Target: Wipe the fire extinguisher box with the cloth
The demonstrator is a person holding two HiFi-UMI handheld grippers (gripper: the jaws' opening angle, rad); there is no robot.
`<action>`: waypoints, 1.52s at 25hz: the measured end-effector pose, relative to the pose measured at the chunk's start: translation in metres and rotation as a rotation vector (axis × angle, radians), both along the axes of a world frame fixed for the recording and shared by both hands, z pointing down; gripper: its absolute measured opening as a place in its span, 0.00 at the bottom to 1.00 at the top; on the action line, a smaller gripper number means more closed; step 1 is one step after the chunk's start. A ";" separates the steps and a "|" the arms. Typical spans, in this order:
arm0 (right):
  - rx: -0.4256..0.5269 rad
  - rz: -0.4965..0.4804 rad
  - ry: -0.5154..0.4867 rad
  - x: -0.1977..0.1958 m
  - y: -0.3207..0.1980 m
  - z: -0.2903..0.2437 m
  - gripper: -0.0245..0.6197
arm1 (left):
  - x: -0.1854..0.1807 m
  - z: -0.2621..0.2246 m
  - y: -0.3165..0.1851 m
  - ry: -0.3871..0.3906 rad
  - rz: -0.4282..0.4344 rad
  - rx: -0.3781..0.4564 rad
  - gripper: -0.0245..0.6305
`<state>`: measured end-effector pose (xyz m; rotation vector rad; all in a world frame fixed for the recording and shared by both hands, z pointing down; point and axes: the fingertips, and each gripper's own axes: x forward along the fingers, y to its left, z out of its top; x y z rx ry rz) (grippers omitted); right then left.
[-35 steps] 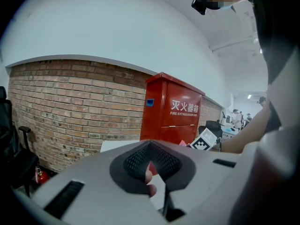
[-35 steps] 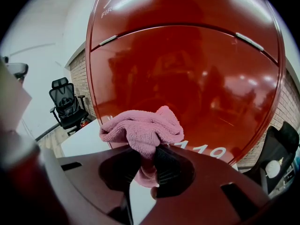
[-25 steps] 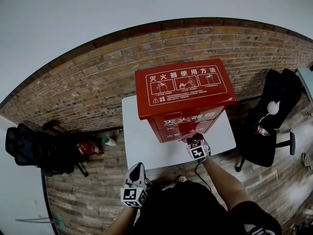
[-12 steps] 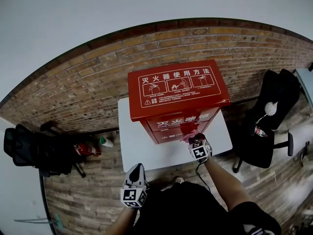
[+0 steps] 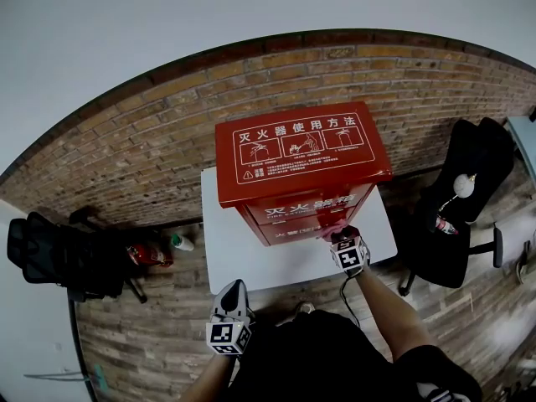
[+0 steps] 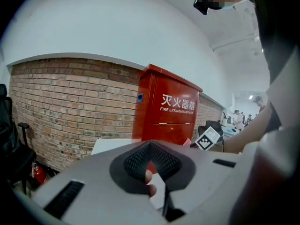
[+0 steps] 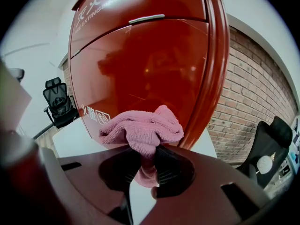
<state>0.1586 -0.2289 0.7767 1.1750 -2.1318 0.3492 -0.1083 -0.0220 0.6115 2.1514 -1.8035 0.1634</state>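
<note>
Two hand-held grippers at a white rectangular table (image 5: 251, 258) before a brick wall (image 5: 151, 141): the right gripper (image 7: 143, 156) clamps a crumpled pink cloth (image 7: 140, 130) against the lower front of the red metal fire extinguisher box (image 5: 297, 170) standing there; the left gripper (image 6: 151, 146), clenched on nothing, hangs back. Black office chairs (image 5: 469, 191) flank the table.
</note>
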 end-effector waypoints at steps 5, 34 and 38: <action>-0.005 0.040 -0.012 0.018 -0.005 0.000 0.17 | 0.001 -0.002 0.000 -0.007 -0.003 0.003 0.06; -0.068 0.083 0.043 0.057 -0.015 0.059 0.17 | -0.002 0.000 0.009 -0.047 -0.009 -0.035 0.06; -0.115 0.089 0.065 0.059 -0.013 0.080 0.17 | -0.005 0.001 0.010 -0.055 -0.019 -0.042 0.06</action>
